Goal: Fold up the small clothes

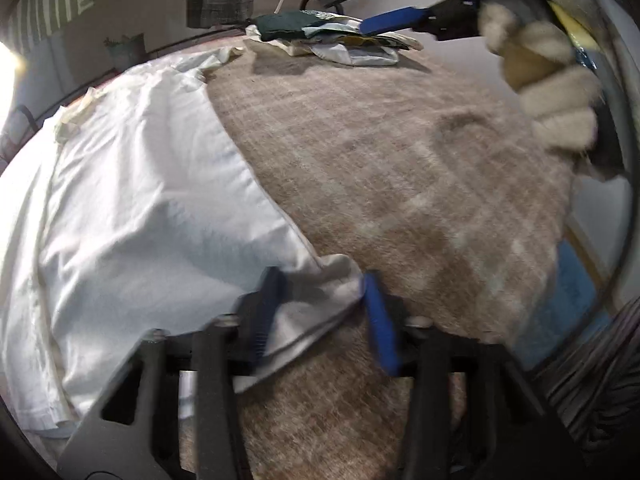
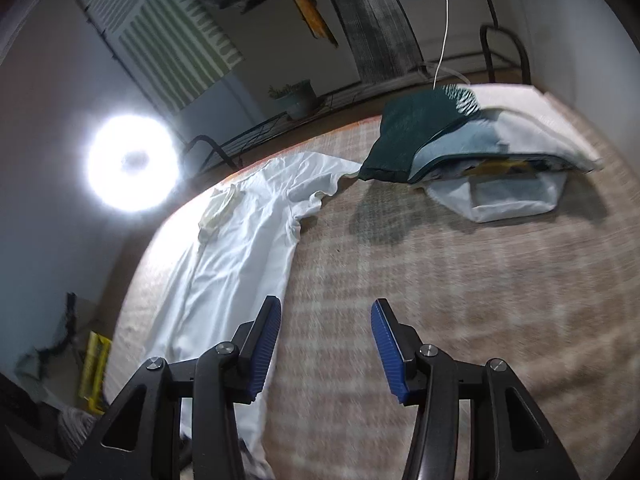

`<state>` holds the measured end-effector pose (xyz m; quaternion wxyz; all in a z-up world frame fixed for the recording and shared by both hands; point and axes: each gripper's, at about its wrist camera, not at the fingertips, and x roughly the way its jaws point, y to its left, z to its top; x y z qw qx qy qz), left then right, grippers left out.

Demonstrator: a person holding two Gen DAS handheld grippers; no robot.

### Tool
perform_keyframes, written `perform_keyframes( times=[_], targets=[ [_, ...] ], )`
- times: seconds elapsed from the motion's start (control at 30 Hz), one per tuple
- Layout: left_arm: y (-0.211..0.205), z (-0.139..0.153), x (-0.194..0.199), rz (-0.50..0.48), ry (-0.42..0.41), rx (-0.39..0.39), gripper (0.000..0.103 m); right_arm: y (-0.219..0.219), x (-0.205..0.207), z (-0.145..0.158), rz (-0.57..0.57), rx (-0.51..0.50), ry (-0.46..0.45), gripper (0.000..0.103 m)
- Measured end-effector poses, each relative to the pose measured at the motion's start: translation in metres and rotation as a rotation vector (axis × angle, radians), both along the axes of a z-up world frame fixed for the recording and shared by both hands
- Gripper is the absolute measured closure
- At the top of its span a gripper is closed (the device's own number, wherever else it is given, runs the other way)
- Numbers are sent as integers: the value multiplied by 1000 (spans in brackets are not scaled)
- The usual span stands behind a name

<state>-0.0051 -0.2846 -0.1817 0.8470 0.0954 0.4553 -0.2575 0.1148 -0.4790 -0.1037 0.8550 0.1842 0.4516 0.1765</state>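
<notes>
Left gripper [image 1: 324, 304] fingers apart around the white shirt [image 1: 152, 200] hem corner, likely for a fold; shirt lies flat on the checked mat [image 1: 400, 180]. Right gripper [image 2: 324, 344] raised, fingers apart, holding nothing; folded pile [image 2: 472, 148] sits well clear, keeping space free.

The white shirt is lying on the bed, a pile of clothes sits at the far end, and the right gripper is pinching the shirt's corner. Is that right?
Not quite. The left gripper has the corner of the white shirt between its fingers, as the left wrist view shows. The right gripper is open and empty above the bed. The pile of clothes does sit at the far end.
</notes>
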Motion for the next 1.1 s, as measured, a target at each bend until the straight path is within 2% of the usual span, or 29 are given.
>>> perform_keyframes(
  times=[0.03, 0.13, 0.37, 0.5, 0.67, 0.77, 0.8, 0.83, 0.9, 1.1],
  targets=[
    [3, 0, 2, 8, 5, -8, 93, 3, 10, -5, 2, 16, 17, 53],
    [19, 5, 12, 40, 71, -93, 96, 15, 35, -15, 2, 49, 48, 53],
    [53, 35, 10, 117, 85, -235, 96, 52, 107, -44, -32, 104, 107, 53],
    [59, 40, 8, 128, 99, -266, 96, 68, 144, -64, -81, 106, 144, 54],
    [58, 38, 8, 129, 95, -258, 96, 76, 171, -85, -154, 183, 173, 54],
    [57, 34, 10, 130, 111, -272, 96, 82, 177, -88, -173, 177, 163, 65],
    [56, 34, 10, 129, 112, -272, 96, 83, 179, -88, -165, 178, 168, 81],
    [55, 33, 9, 126, 112, -272, 96, 85, 181, -89, -145, 183, 174, 91],
    [54, 31, 8, 119, 119, -283, 96, 86, 183, -86, -134, 170, 161, 102],
    [65, 37, 3, 124, 127, -334, 96, 87, 185, -62, -167, 92, 95, 103]
  ],
)
